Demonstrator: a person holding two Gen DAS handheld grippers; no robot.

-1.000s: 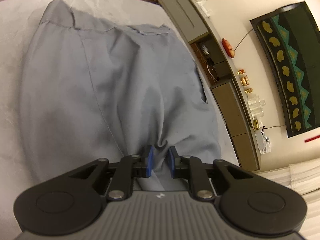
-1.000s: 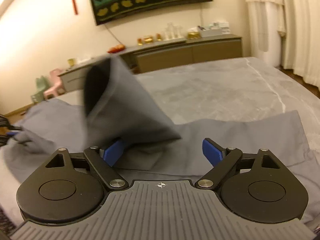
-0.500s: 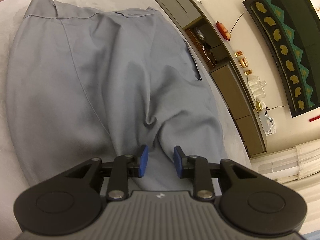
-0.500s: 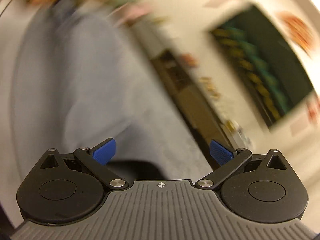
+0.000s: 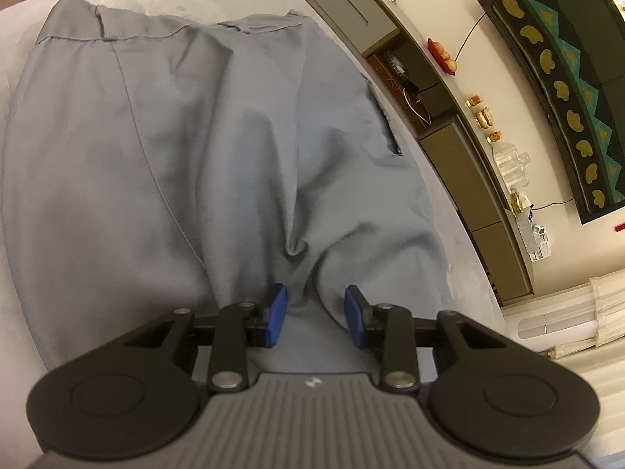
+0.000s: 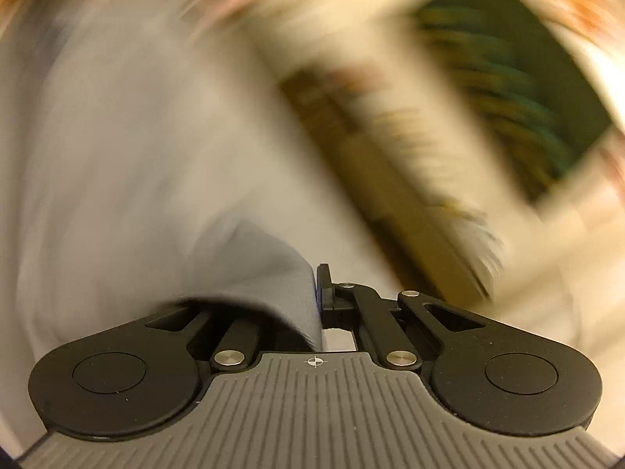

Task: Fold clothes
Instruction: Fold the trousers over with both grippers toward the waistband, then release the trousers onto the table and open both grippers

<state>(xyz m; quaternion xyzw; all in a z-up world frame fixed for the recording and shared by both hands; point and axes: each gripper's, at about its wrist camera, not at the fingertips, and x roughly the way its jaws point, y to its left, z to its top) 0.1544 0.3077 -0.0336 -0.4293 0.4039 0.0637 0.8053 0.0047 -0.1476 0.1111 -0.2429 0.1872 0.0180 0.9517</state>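
Trousers [image 5: 218,164] beneath opening left claw [image 5: 314,314]; fold between

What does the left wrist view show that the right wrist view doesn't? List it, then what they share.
Left wrist only: the grey trousers spread flat on the bed, sharp enough to see their seams, and the left tongs opening above the cloth, gripping nothing. Right wrist only: the right tongs shut on a fold of the trousers. Both: the grey cloth, the sideboard and the dark wall hanging, blurred in the right wrist view.
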